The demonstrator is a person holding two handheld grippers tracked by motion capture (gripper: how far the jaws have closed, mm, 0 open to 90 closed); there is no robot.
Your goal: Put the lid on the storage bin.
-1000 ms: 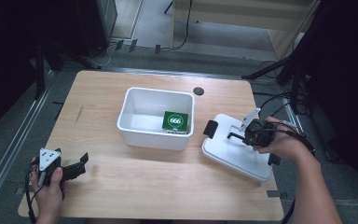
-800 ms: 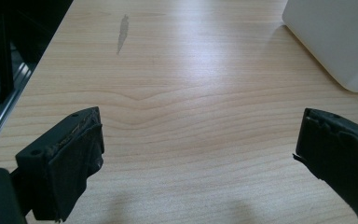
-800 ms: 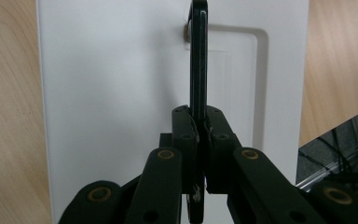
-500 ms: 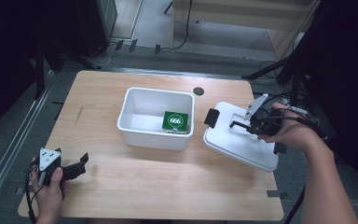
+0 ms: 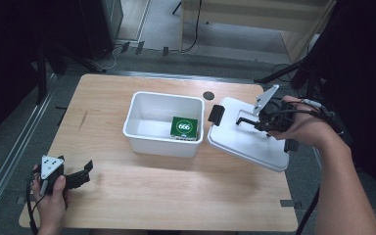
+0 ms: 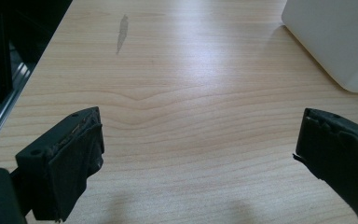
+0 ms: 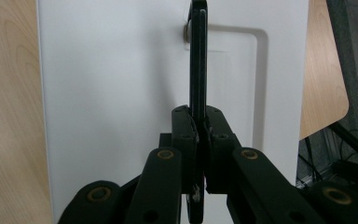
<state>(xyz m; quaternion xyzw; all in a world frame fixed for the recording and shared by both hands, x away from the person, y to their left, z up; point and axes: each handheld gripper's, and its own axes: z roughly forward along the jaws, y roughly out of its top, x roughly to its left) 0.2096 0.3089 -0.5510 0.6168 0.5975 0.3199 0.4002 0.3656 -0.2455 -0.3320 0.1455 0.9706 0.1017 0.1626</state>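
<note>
A white bin (image 5: 160, 145) stands mid-table with a green box marked 666 (image 5: 184, 128) inside it. To its right, a white lid (image 5: 245, 142) hangs tilted above the table, its near-left edge close to the bin. My right gripper (image 5: 258, 121) is shut on the lid's black handle (image 7: 198, 56), and a black latch (image 5: 216, 114) sticks out at the lid's left end. In the right gripper view the jaws (image 7: 199, 126) pinch the thin handle over the lid (image 7: 121, 93). My left gripper (image 5: 85, 172) rests open at the table's near-left corner, nothing between its fingers (image 6: 70, 158).
The wooden table (image 5: 127, 196) has a small dark round mark (image 5: 207, 95) behind the bin. A corner of the bin (image 6: 335, 37) shows in the left gripper view. Floor and a metal rail (image 5: 10, 156) lie off the left edge.
My right gripper has raised the lid off the table and tilted it, drifting slightly toward the far side. The left gripper has stayed put.
</note>
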